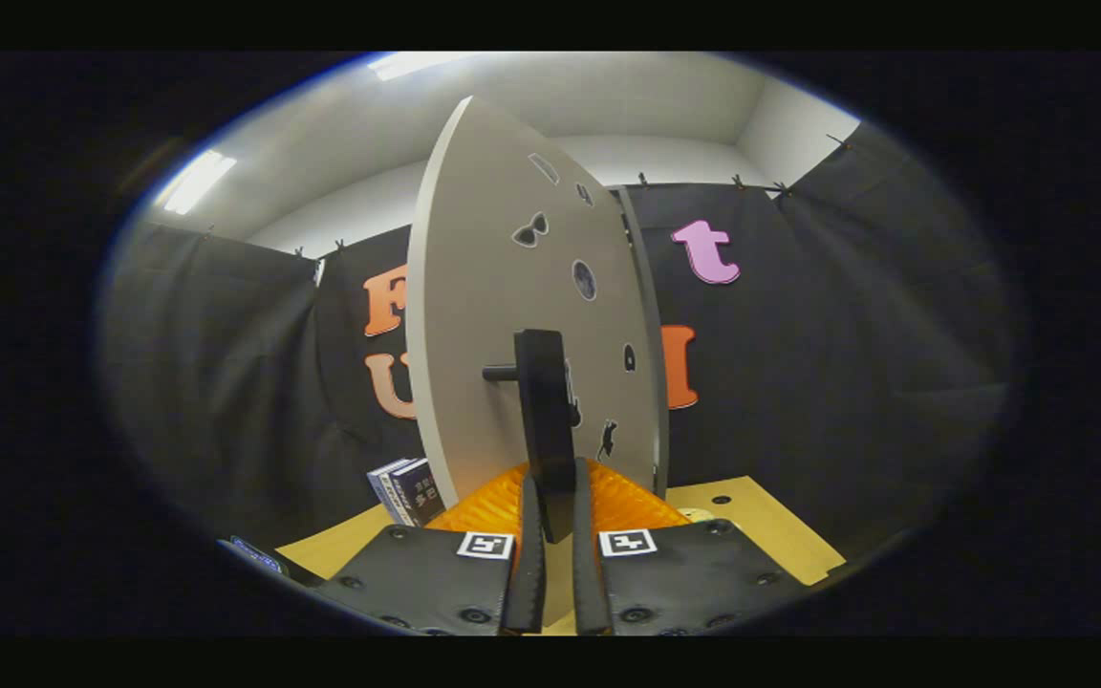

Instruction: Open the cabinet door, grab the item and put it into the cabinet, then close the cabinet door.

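Cabinet door [503, 315] is seen swung partly open, its pale face turned edge-on and its black handle [546, 420] caught between the two fingers of the gripper [555, 497], which are closed narrowly on it. To the left, near the door's foot, a small dark box [407, 490], judged to be the item, is left standing on the yellow table [761, 526], well apart from the fingers. The opening step appears underway; fetching the box, placing it inside and shutting the door are yet to be done.
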`<state>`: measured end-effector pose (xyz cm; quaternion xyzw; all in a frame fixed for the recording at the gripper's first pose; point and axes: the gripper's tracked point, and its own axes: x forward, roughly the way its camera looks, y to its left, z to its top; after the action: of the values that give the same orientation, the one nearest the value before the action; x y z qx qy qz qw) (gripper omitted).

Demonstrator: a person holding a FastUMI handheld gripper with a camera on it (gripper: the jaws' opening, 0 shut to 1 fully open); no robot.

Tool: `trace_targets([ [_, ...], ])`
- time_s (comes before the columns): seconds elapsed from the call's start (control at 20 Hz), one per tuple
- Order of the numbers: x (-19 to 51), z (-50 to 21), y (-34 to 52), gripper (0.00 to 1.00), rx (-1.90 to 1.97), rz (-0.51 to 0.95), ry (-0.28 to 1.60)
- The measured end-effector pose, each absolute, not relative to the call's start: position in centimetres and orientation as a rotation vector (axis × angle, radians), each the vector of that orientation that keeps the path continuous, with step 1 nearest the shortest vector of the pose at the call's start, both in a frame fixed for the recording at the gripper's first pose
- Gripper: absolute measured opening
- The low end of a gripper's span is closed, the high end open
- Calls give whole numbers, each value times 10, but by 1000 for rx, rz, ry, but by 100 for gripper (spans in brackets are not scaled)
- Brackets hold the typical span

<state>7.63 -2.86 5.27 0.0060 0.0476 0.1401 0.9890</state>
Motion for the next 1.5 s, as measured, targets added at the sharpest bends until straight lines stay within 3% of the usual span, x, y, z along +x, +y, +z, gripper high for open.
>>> trace_targets([
  [0.75,87,60,-97,12,-49,119,69],
  [1.1,92,61,-106,16,-27,225,67],
  [1.35,90,59,-116,19,-61,188,60],
  [1.5,81,61,-124,33,-90,136,32],
])
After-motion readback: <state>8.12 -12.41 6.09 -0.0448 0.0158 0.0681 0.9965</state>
